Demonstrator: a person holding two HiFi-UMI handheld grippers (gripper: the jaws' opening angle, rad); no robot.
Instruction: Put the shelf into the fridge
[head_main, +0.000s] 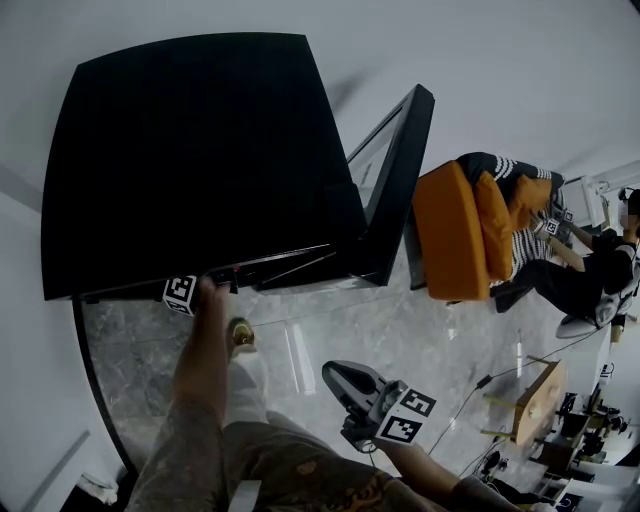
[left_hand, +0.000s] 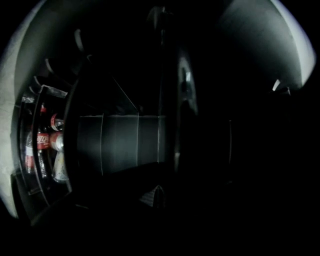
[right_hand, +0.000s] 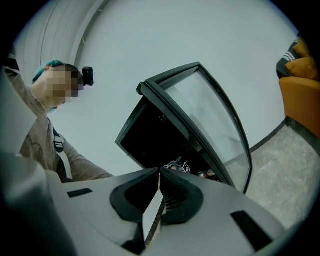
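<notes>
I read left gripper (left_hand: 157, 192) fingers together, level inside fridge (head_main: 200, 150); shelf lost in the dark. Right gripper (right_hand: 159, 176) fingers together, farther off.

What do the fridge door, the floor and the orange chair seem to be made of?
Fridge door: clear glass pane in a black frame; you see through it.
Floor: polished grey stone or stone-look tile, veined and reflective.
Orange chair: probably fabric upholstery, matte and padded.
</notes>
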